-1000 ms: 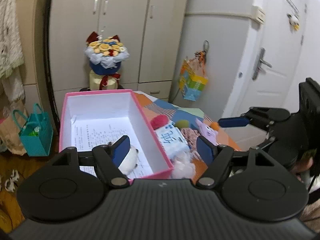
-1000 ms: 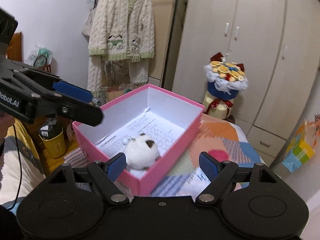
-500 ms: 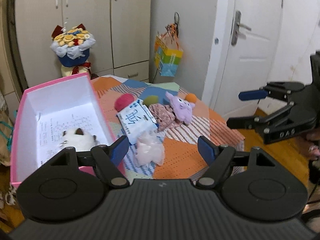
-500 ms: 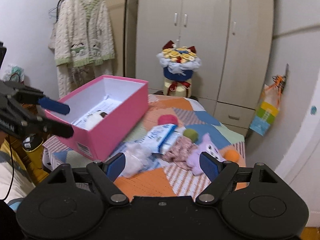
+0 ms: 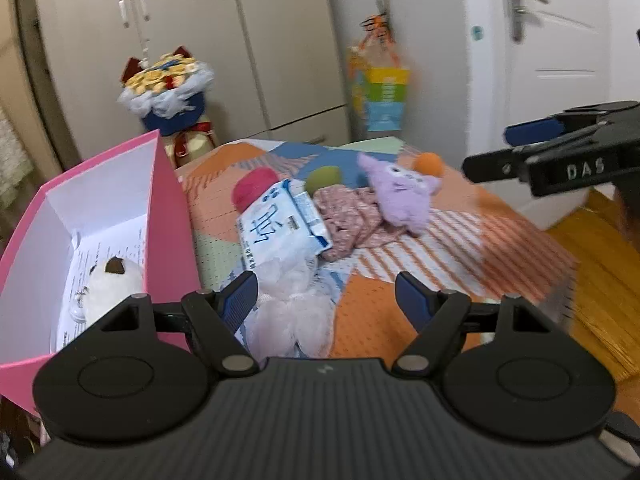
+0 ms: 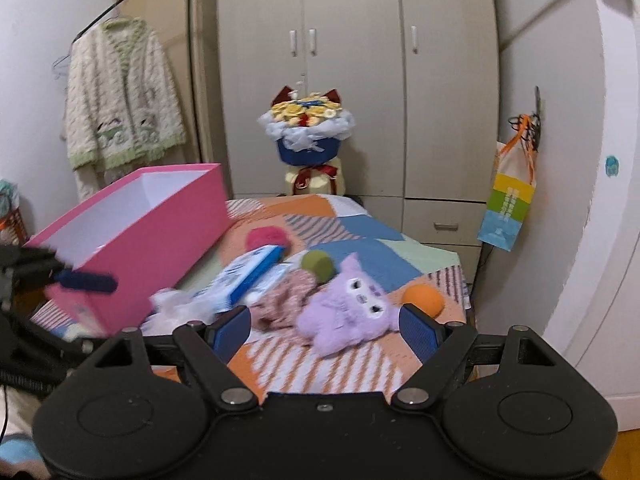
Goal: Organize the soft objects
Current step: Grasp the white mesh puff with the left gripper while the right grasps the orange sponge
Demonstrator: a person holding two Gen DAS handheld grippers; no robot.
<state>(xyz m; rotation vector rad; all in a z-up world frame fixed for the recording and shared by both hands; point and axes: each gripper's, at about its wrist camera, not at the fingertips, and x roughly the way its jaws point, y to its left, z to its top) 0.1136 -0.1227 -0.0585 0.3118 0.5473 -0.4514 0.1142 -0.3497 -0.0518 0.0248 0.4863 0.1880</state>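
A pink box stands at the table's left with a white plush inside; the box also shows in the right wrist view. On the patterned cloth lie a white fluffy puff, a tissue pack, a floral cloth, a purple plush, and red, green and orange balls. My left gripper is open over the puff. My right gripper is open and empty, just before the purple plush.
A flower bouquet stands behind the table by the wardrobe. A colourful bag hangs at the right. A cardigan hangs at the left. A white door is to the right of the table.
Both grippers have swung right, away from the pink box, toward the soft things on the cloth. Both stay open and empty.
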